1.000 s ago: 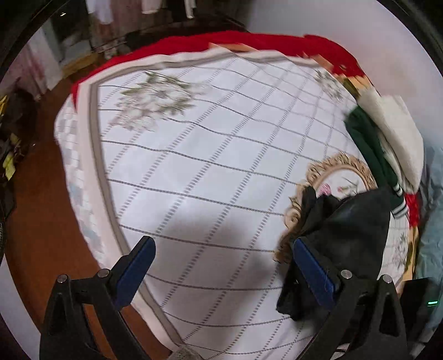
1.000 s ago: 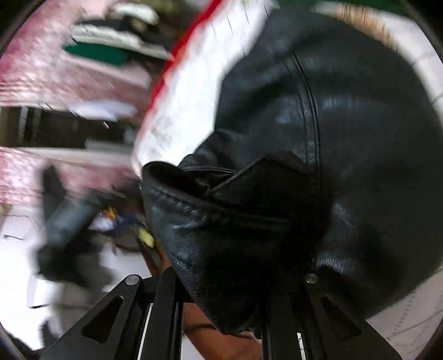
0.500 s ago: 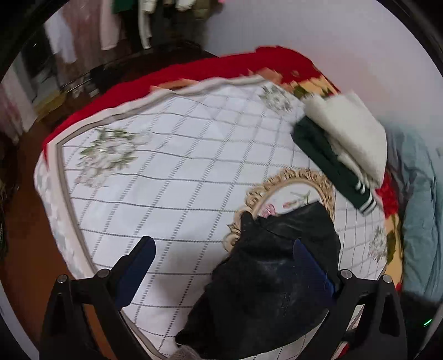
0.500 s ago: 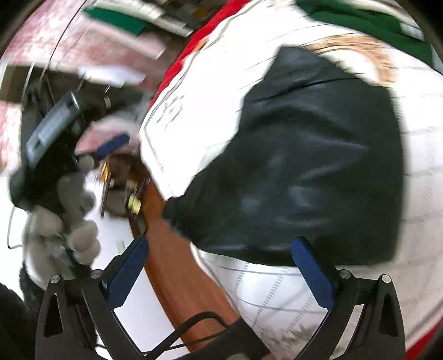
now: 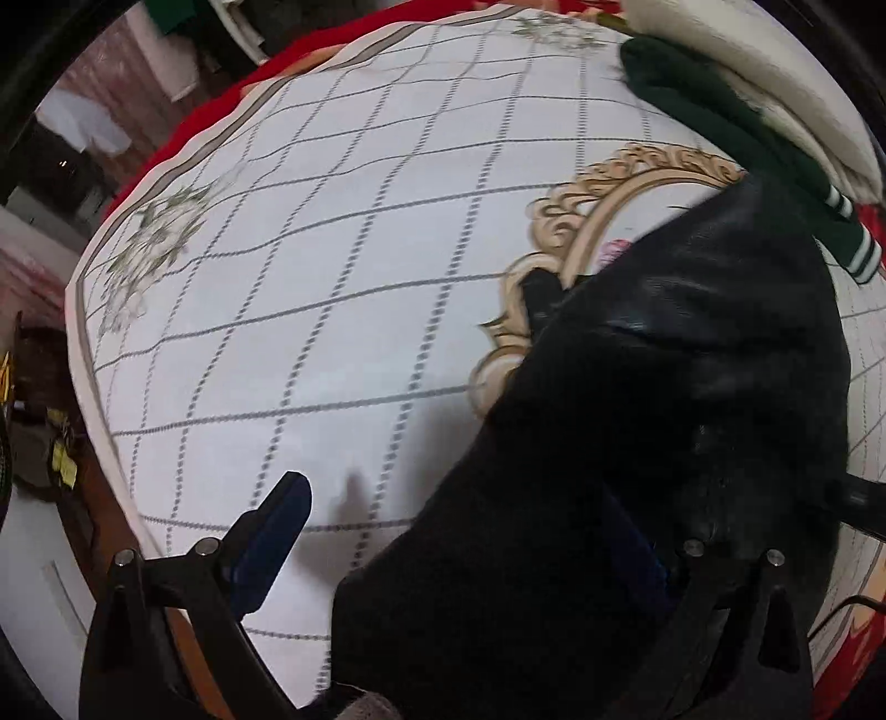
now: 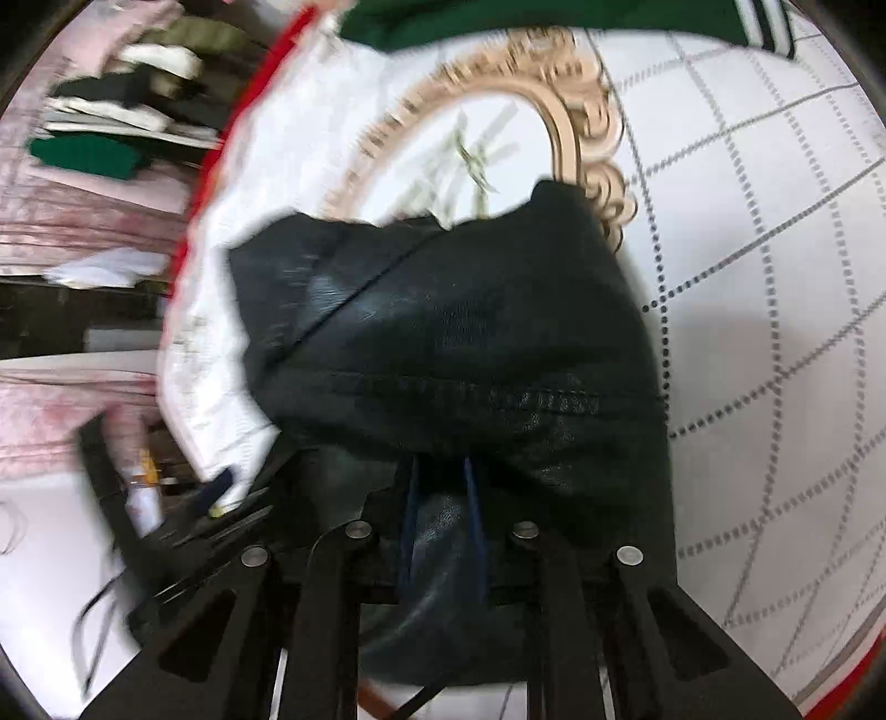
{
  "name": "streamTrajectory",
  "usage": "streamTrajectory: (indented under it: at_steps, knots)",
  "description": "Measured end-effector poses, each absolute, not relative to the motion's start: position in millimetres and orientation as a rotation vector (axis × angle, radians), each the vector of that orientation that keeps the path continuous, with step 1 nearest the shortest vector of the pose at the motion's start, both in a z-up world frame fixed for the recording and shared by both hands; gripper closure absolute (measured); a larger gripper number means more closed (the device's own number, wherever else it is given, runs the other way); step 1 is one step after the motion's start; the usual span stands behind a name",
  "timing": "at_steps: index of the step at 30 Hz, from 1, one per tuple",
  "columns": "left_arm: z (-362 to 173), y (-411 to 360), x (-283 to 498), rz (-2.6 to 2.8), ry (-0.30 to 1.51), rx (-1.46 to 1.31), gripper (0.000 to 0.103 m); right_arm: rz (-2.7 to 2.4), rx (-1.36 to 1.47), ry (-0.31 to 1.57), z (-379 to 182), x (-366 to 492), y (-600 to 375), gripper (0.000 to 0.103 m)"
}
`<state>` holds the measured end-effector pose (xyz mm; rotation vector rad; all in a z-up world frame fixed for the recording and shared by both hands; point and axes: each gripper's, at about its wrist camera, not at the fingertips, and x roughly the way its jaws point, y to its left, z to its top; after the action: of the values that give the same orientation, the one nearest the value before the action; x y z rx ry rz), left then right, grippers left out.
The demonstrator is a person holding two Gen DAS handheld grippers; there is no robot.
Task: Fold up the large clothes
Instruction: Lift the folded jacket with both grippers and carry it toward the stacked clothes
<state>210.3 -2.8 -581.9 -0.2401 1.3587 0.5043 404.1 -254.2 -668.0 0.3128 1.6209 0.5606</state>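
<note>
A black leather jacket (image 5: 664,387) lies bunched on the white checked bedspread (image 5: 332,277), over its gold oval medallion. It also shows in the right wrist view (image 6: 443,343). My left gripper (image 5: 459,526) is open; its left finger (image 5: 271,526) hovers over the bedspread and its right finger is half hidden in the jacket's near edge. My right gripper (image 6: 440,487) is shut on a fold of the jacket at its near edge.
A folded green and white garment (image 5: 747,138) lies at the bed's far right, also in the right wrist view (image 6: 498,22). A cream folded cloth (image 5: 775,61) lies beside it. Shelves of clothes (image 6: 111,111) stand beyond the bed. Brown floor (image 5: 111,526) runs along the bed's left edge.
My right gripper was open over the jacket half a second ago and has now shut on its near edge. My left gripper has moved closer, so the jacket now covers its right finger.
</note>
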Motion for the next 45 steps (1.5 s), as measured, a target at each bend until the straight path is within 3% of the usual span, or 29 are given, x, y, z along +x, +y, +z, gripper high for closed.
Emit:
streamTrajectory:
  at_steps: [5, 12, 13, 14, 16, 17, 28, 33, 38, 45]
  knots:
    - [-570, 3, 201, 0.525, 1.398, -0.276, 0.000, 0.556, 0.327, 1.715, -683, 419, -248, 0.087]
    - [-527, -31, 255, 0.437, 1.265, -0.289, 0.000, 0.594, 0.357, 1.580, -614, 426, -295, 0.083]
    - [-534, -32, 269, 0.434, 1.261, -0.291, 0.000, 0.588, 0.355, 1.553, -610, 426, -303, 0.073]
    - [-545, -33, 279, 0.440, 1.276, -0.282, 0.000, 0.584, 0.346, 1.536, -608, 426, -308, 0.053]
    - [-576, -28, 296, 0.436, 1.325, -0.293, 0.000, 0.573, 0.335, 1.498, -612, 427, -325, 0.025]
    - [-588, -21, 298, 0.416, 1.324, -0.342, 0.000, 0.572, 0.340, 1.487, -616, 429, -335, 0.023]
    - [-592, 4, 267, 0.307, 1.261, -0.570, 0.000, 1.026, 0.657, 1.681, -736, 459, -319, 0.023]
    - [-593, 5, 269, 0.311, 1.244, -0.551, 0.000, 1.073, 0.566, 1.719, -735, 468, -293, 0.023]
    - [-580, 1, 260, 0.344, 1.232, -0.583, 0.000, 0.962, 0.580, 1.696, -716, 456, -302, 0.049]
    - [-515, -4, 159, 0.459, 1.178, -0.623, 0.001, 0.840, 0.699, 1.636, -673, 416, -336, 0.052]
